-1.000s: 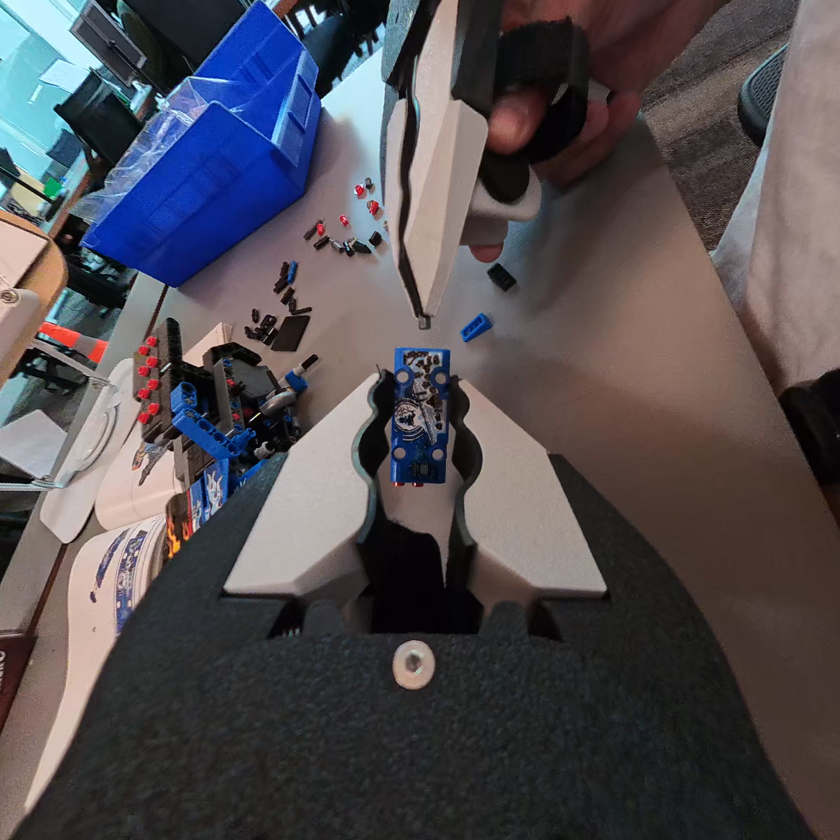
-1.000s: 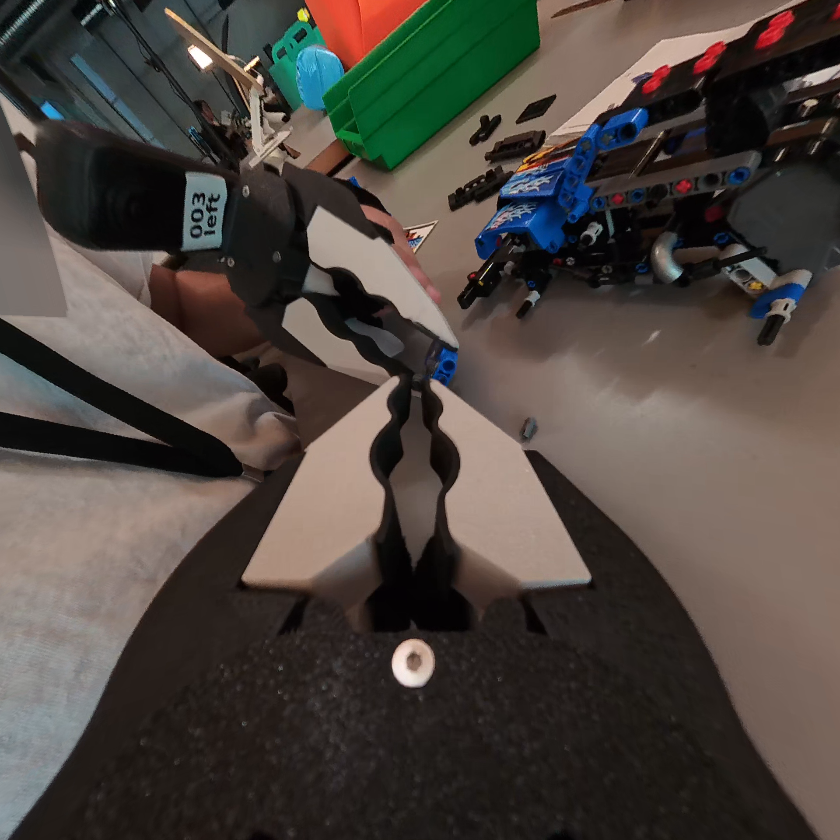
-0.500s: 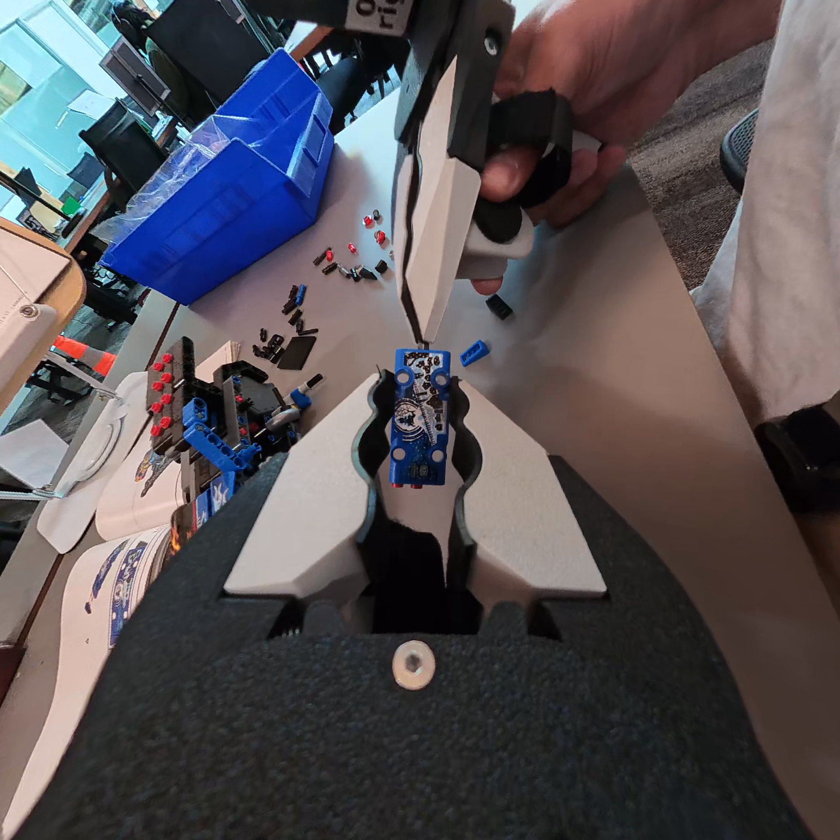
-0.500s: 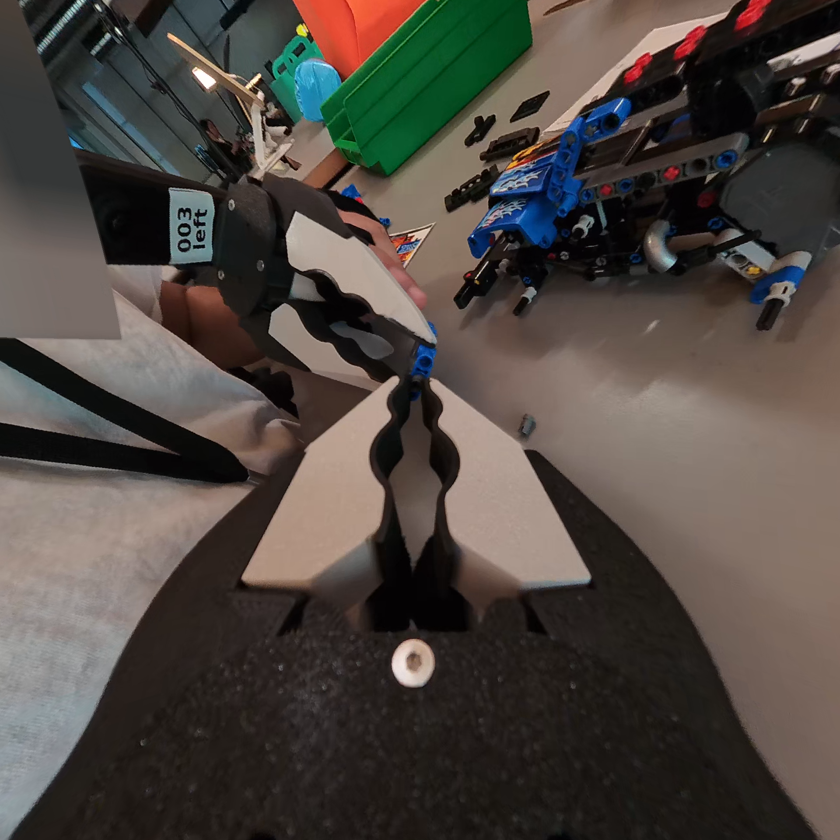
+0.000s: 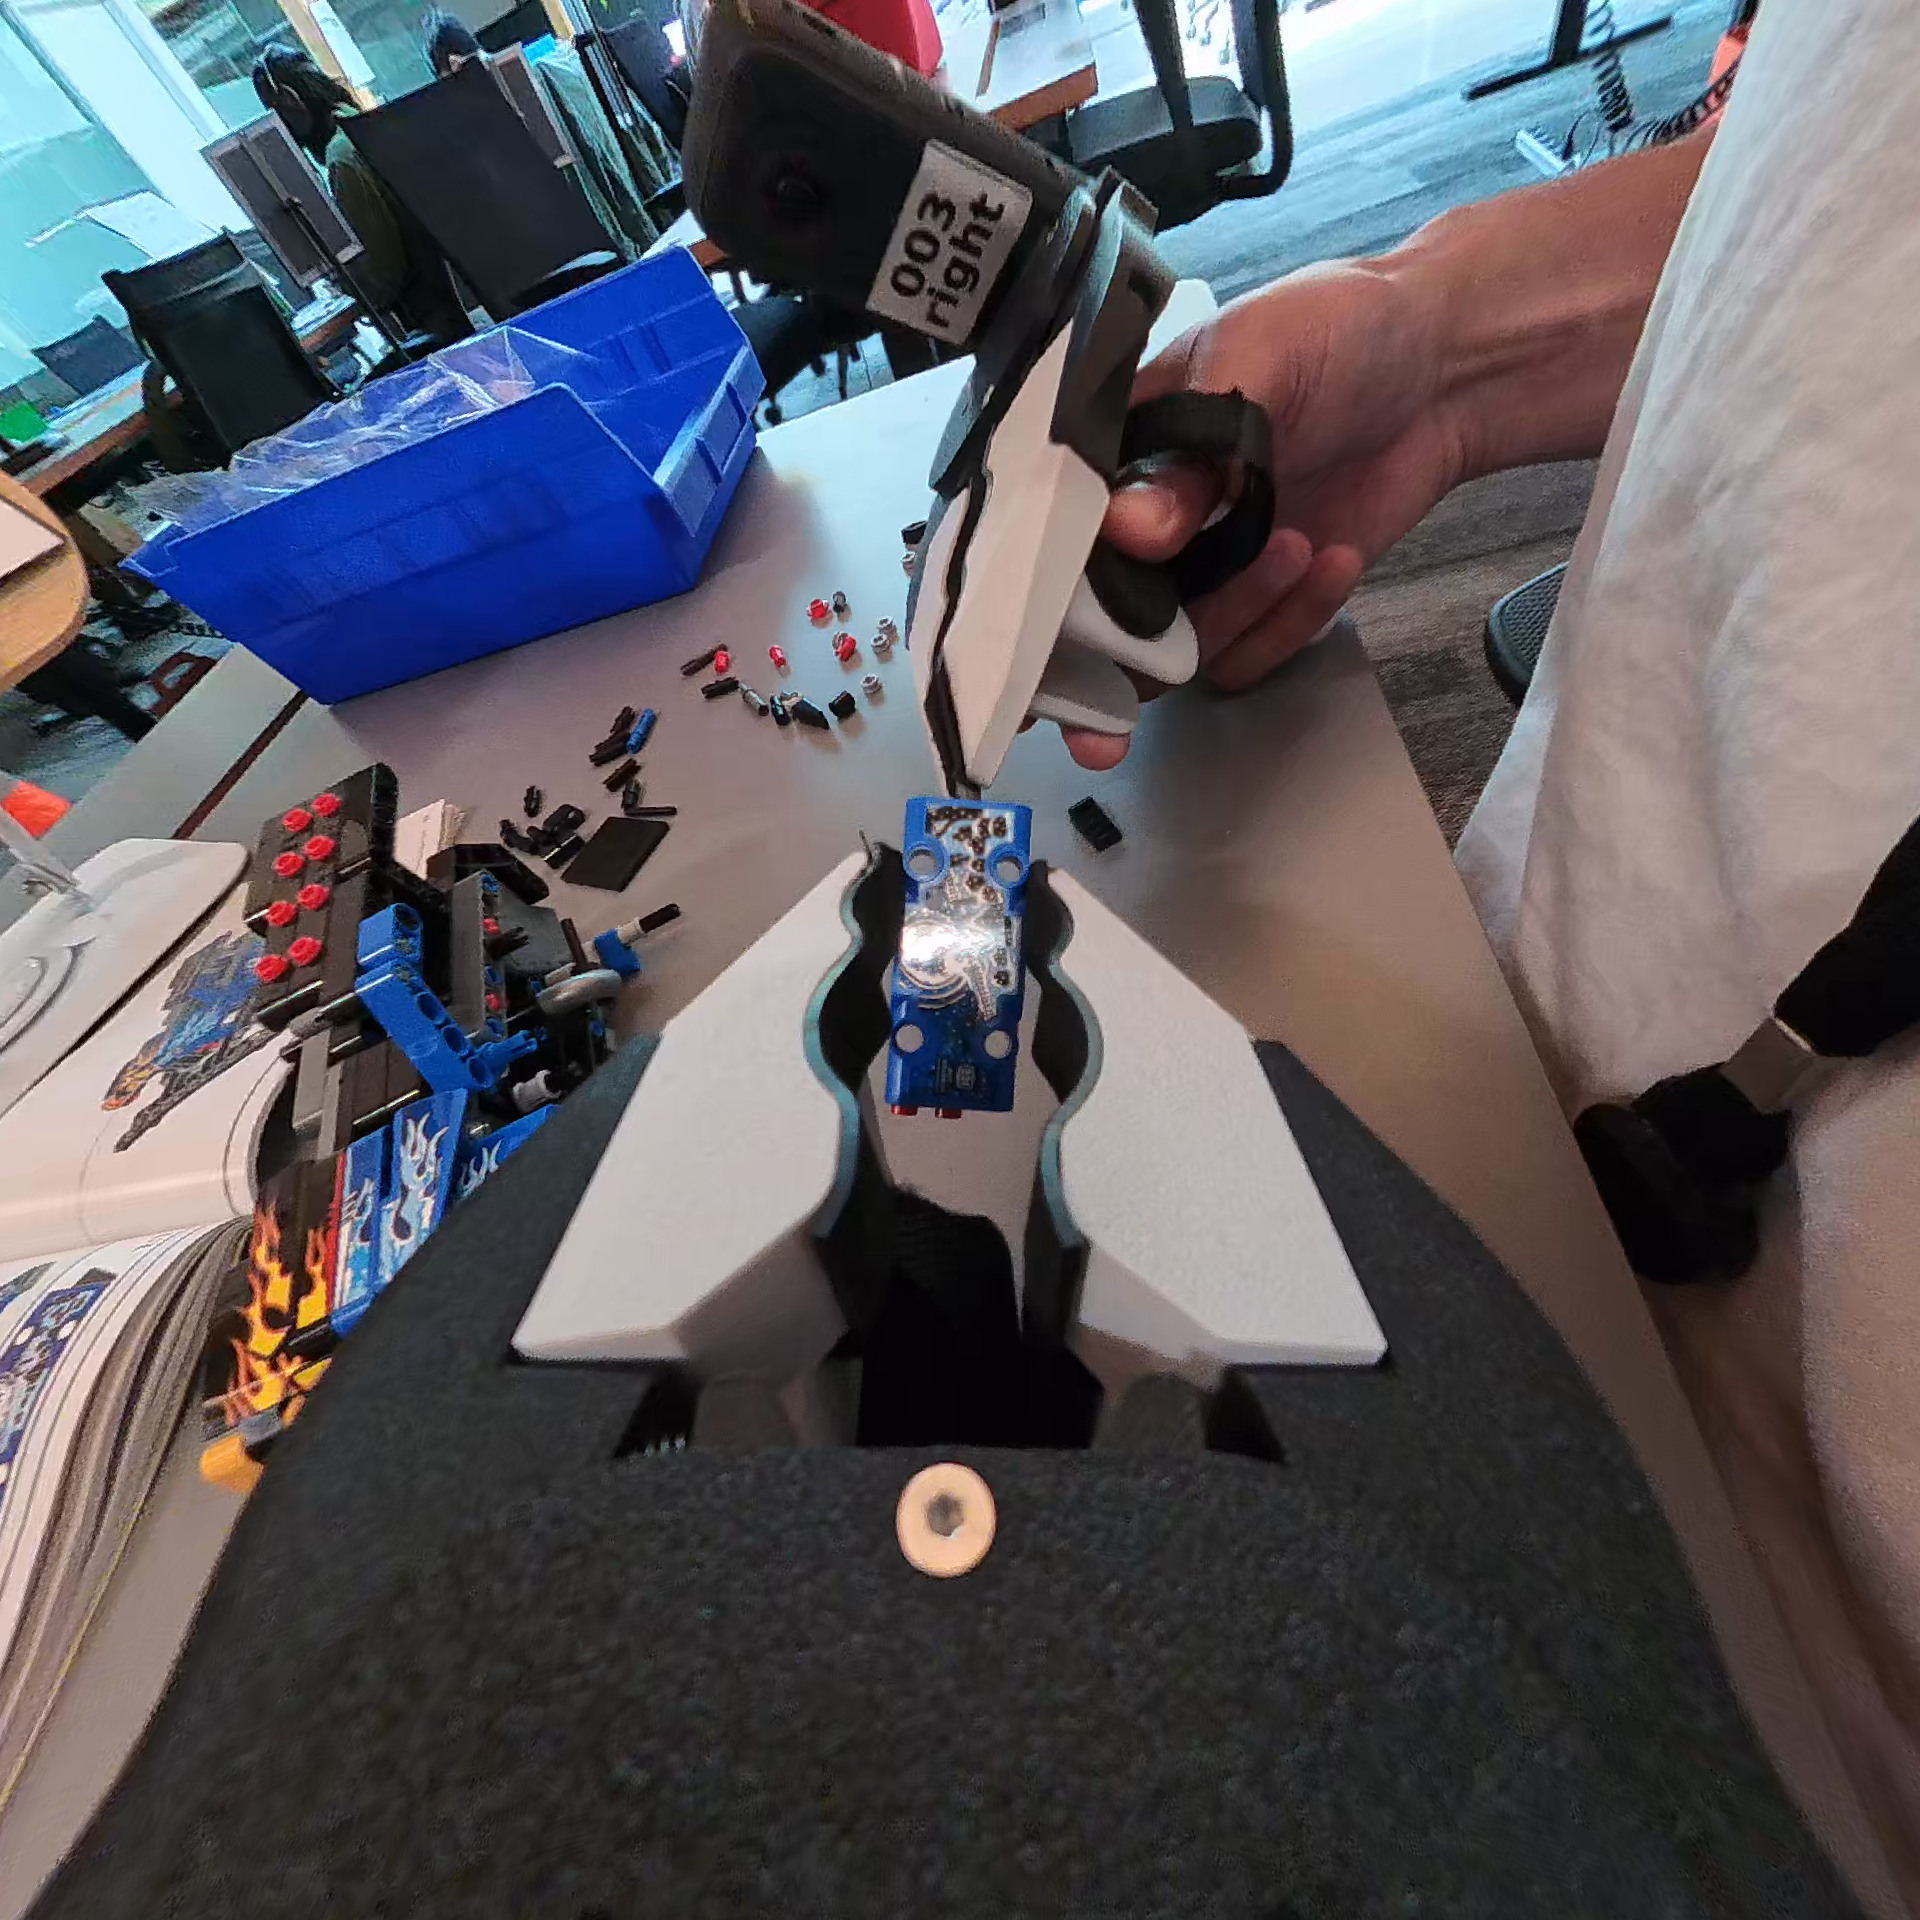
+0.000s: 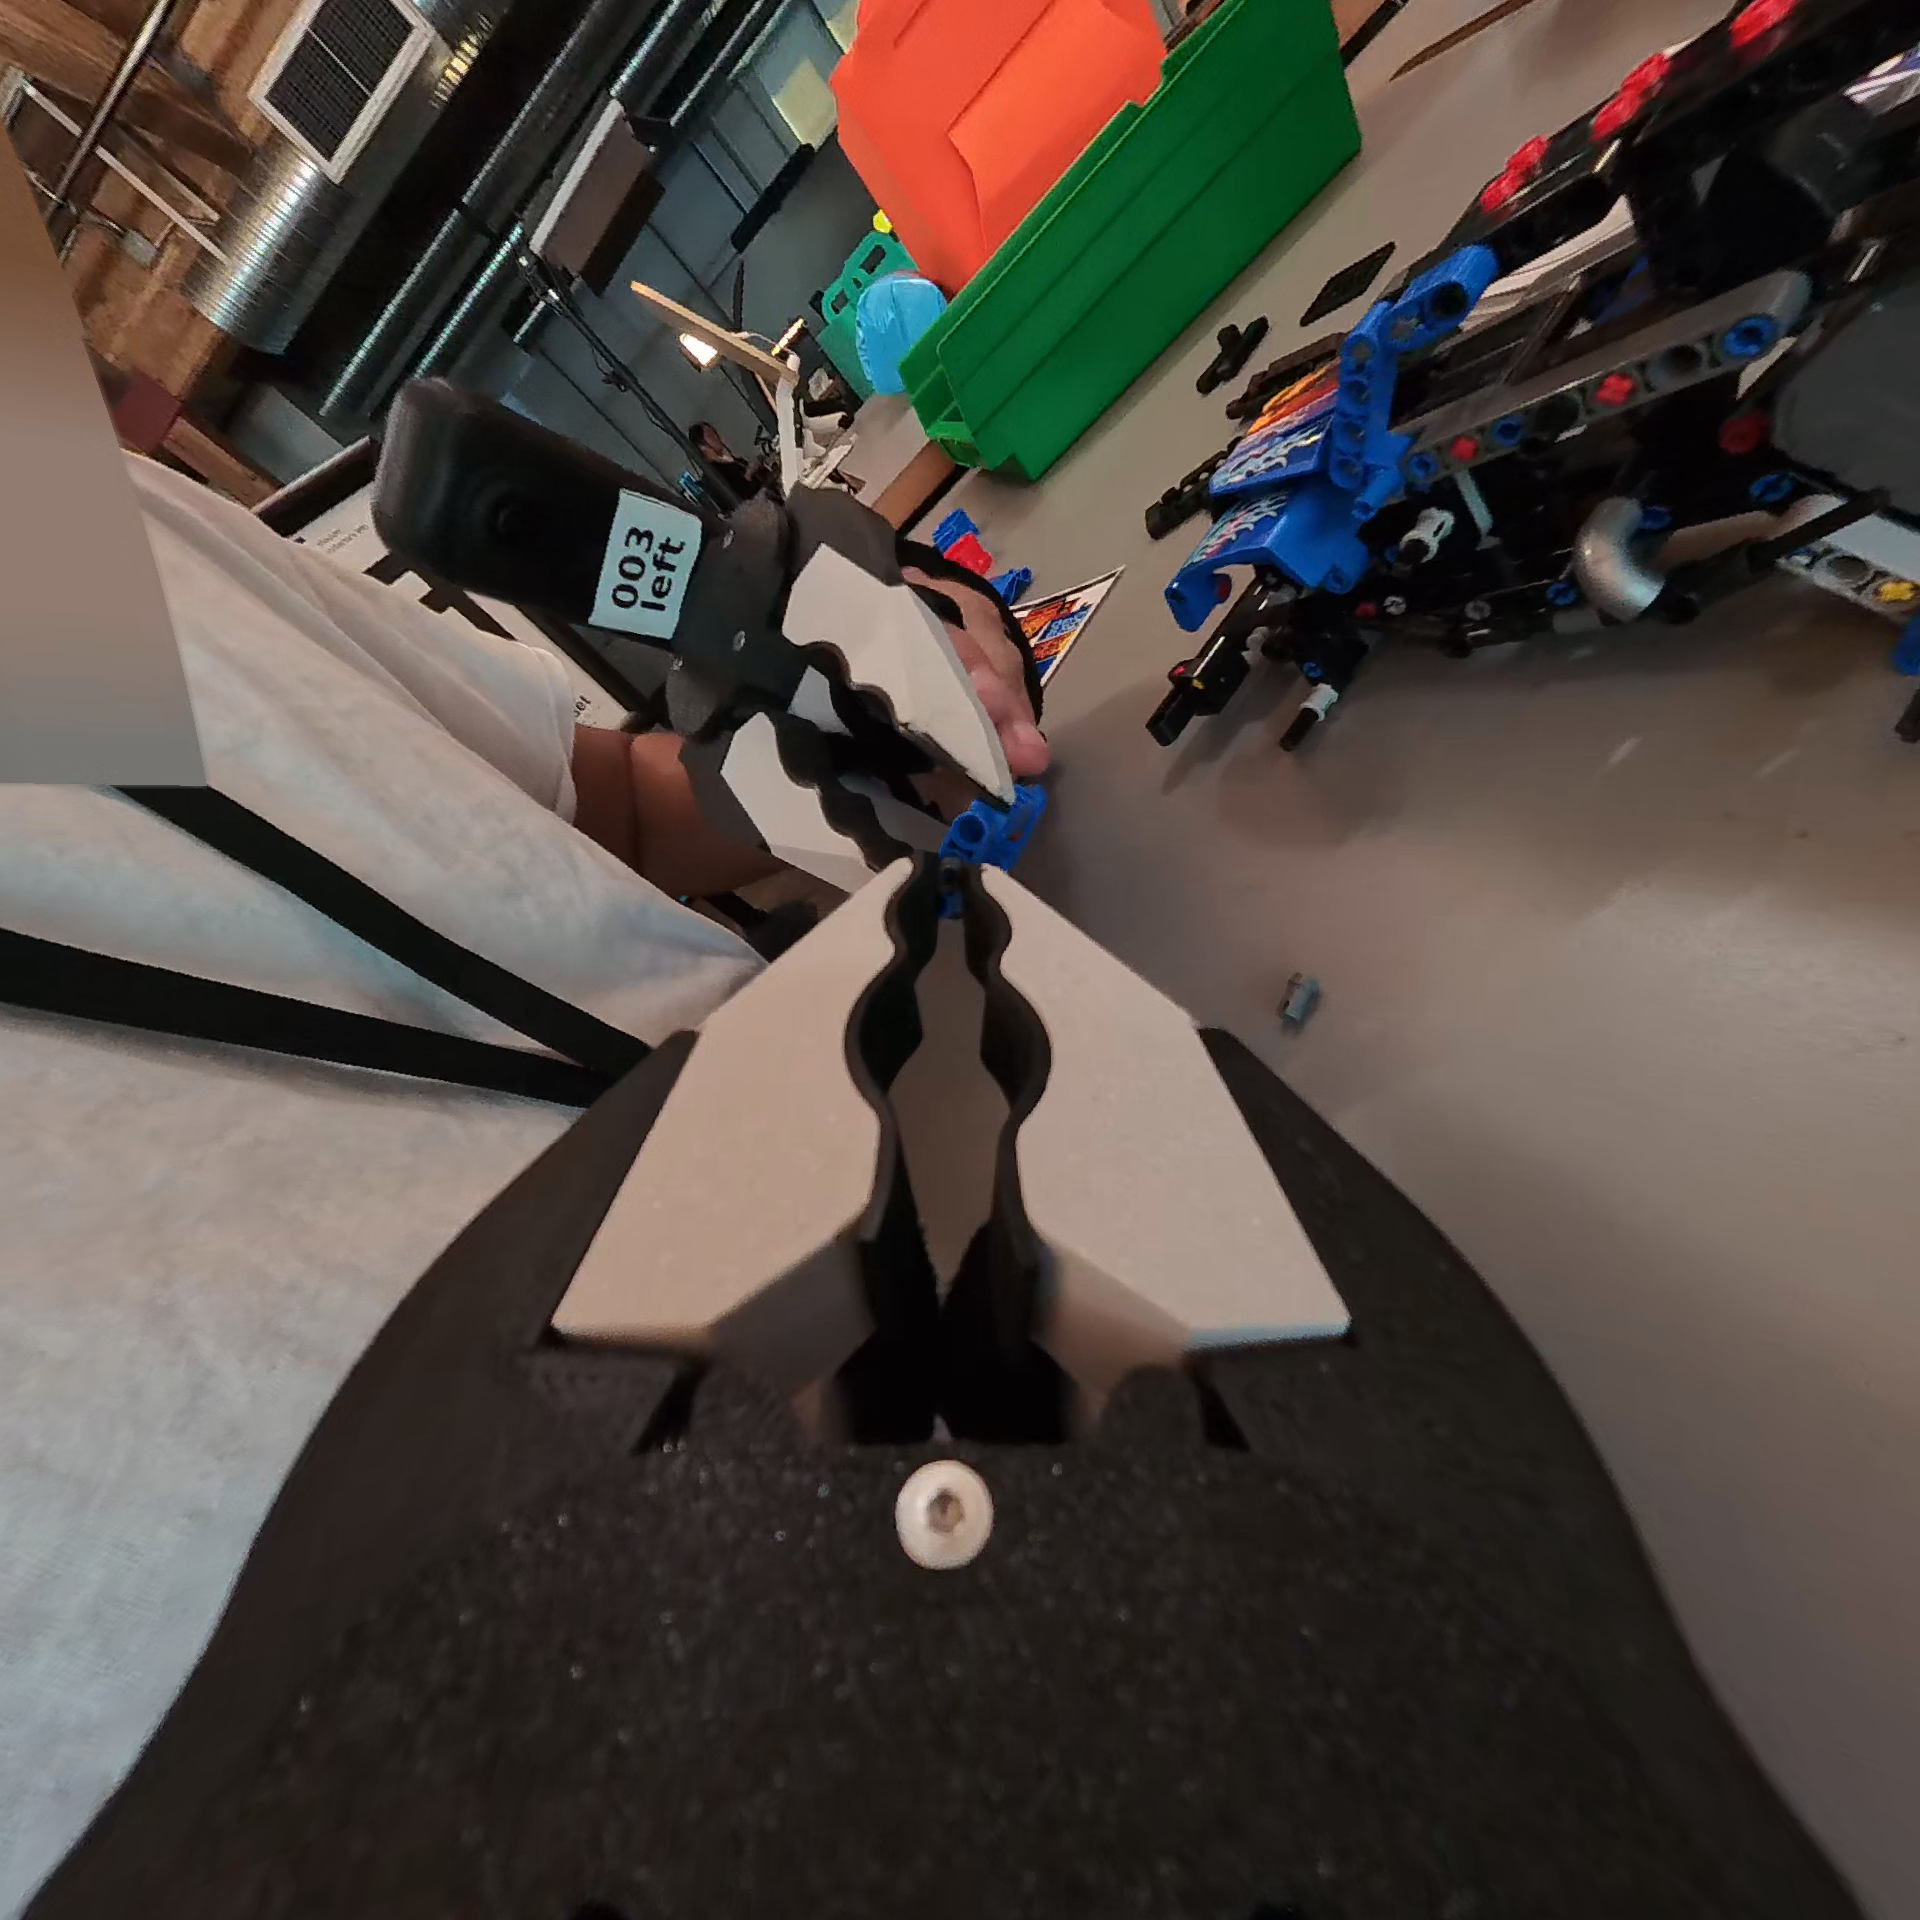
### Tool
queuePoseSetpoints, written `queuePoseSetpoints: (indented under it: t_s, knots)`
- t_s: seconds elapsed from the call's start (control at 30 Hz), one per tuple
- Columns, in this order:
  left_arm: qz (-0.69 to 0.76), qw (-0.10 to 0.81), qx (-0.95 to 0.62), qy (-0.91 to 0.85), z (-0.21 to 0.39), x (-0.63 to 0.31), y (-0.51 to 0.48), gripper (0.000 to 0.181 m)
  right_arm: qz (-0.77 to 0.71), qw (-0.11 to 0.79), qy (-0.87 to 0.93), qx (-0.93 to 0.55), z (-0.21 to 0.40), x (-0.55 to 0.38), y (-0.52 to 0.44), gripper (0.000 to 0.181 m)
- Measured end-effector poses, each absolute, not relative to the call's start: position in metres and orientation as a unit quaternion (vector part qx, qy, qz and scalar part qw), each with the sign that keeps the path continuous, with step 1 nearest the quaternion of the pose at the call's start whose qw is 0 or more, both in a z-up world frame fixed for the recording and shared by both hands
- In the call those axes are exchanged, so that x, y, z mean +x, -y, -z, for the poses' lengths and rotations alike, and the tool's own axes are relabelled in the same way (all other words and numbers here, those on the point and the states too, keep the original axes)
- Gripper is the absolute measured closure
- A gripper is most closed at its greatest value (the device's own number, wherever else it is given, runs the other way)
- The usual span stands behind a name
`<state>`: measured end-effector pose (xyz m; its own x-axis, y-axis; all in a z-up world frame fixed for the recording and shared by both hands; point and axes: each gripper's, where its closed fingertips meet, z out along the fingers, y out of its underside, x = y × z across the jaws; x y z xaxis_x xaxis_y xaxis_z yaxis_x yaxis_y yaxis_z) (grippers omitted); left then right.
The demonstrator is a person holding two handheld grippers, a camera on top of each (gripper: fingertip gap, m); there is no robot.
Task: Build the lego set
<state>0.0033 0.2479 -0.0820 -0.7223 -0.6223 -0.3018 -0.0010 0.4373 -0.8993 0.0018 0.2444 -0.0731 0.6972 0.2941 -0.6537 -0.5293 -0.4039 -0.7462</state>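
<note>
Left wrist view: the left gripper (image 5: pixel 956 883) clamps a blue printed panel (image 5: pixel 958 956) lengthwise, lifted above the grey table (image 5: pixel 1299 935). The right gripper (image 5: pixel 954 784) comes down from above, its tips closed and meeting the panel's far edge. A hand (image 5: pixel 1278 488) holds that gripper; a white label with writing sits on its black camera body. To the left stand the half-built blue and black lego vehicle (image 5: pixel 416 997) and an open instruction booklet (image 5: pixel 73 1340); small black and red pins (image 5: pixel 790 675) lie scattered beyond, before a blue bin (image 5: pixel 468 509). A small black piece (image 5: pixel 1093 824) lies just right of the panel. The table's right edge runs close by the person's white shirt.

Right wrist view: the right gripper (image 6: pixel 951 883) pinches a small blue pin (image 6: pixel 949 900) at its tips, touching the blue panel's end (image 6: pixel 992 826) held by the left gripper (image 6: pixel 987 800). A grey stud (image 6: pixel 1299 1000) lies on bare table to the right; the vehicle (image 6: pixel 1507 468) and a green bin (image 6: pixel 1132 260) stand farther off.
</note>
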Motion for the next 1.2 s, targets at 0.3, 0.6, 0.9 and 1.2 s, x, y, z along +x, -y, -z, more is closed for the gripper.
queuePoseSetpoints:
  t_s: [0.3, 0.6, 0.9, 1.2]
  knots:
    - [0.448, 0.343, -0.199, -0.801, 0.091, 0.008, -0.250, 0.160, -0.308, 0.540, -0.080, -0.779, 0.085, 0.006, -0.247, 0.178]
    - [0.450, 0.342, -0.202, -0.800, 0.092, 0.008, -0.252, 0.160, -0.333, 0.530, -0.087, -0.775, 0.085, 0.005, -0.248, 0.177]
    - [0.394, 0.355, -0.230, -0.816, 0.107, 0.014, -0.274, 0.159, -0.175, 0.474, -0.076, -0.859, 0.108, 0.037, -0.240, 0.170]
    - [0.413, 0.337, -0.251, -0.808, 0.103, 0.013, -0.278, 0.159, -0.234, 0.511, -0.053, -0.826, 0.088, 0.013, -0.264, 0.173]
